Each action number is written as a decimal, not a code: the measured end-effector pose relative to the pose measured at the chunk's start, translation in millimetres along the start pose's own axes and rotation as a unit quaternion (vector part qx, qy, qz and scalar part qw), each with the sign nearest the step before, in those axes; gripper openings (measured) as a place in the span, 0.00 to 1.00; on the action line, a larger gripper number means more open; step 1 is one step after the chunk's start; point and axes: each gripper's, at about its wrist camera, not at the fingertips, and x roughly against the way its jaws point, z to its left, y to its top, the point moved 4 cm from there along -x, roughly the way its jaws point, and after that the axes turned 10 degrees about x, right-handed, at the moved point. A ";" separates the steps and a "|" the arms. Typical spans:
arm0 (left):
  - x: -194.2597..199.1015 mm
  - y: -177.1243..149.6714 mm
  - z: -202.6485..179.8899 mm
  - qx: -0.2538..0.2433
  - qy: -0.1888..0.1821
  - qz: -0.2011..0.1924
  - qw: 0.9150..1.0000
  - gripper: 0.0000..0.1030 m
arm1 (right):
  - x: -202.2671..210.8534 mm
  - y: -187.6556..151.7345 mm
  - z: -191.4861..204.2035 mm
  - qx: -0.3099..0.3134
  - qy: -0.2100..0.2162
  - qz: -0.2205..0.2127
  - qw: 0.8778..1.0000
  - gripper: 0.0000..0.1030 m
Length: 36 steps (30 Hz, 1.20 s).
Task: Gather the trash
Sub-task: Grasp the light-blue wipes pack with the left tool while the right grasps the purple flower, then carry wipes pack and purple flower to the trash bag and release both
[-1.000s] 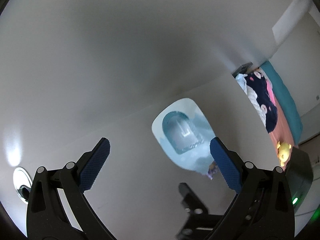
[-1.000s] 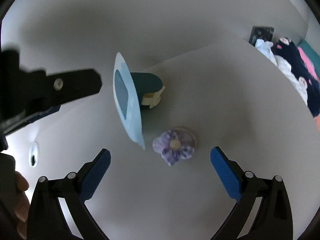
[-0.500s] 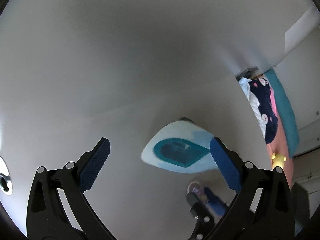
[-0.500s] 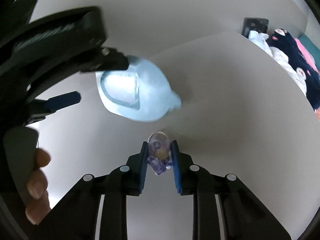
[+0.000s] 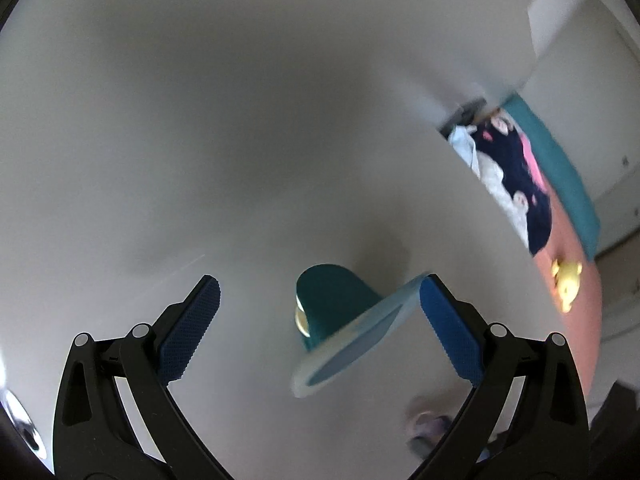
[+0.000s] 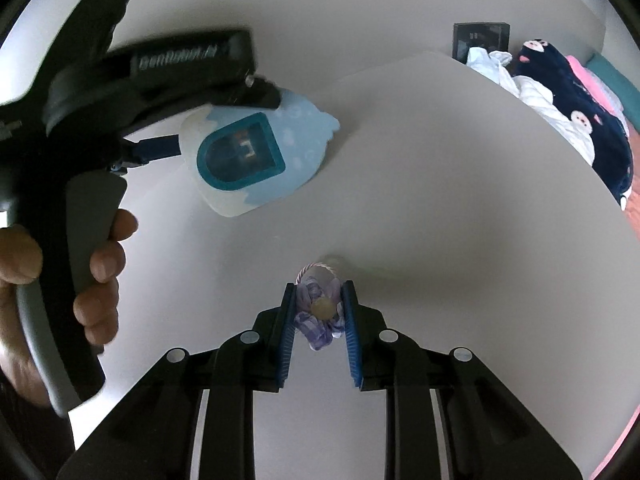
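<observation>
A light-blue blister card with a teal bubble point(image 5: 332, 304) stands tilted on the white table point(image 5: 240, 200), between the fingers of my left gripper point(image 5: 320, 282), which is open around it. The card's upper edge lies close to the right pad point(image 5: 448, 332); I cannot tell whether they touch. The right wrist view shows the card's face point(image 6: 256, 160) under that gripper, held by a person's hand point(image 6: 100, 260). My right gripper point(image 6: 318, 285) is shut on a purple fabric flower with a yellow centre point(image 6: 316, 334) low over the table. The flower point(image 5: 428, 424) shows blurred at the left view's bottom.
Beyond the table's right edge lies a heap of clothes, navy with pink and white point(image 6: 600, 128), beside a black box point(image 6: 480, 38). A yellow plush toy point(image 5: 566, 280) sits on orange bedding. A round metal fitting point(image 5: 20, 428) is set in the table at the far left.
My right gripper has shut on the purple flower, which lay free between its open fingers before. My left gripper has swung round and down so the blister card now stands between its fingers.
</observation>
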 end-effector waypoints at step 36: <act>130.6 -185.4 -116.3 -0.181 -0.095 0.010 0.979 0.51 | 196.4 -174.8 -13.6 -0.111 -0.049 -0.085 0.989 0.23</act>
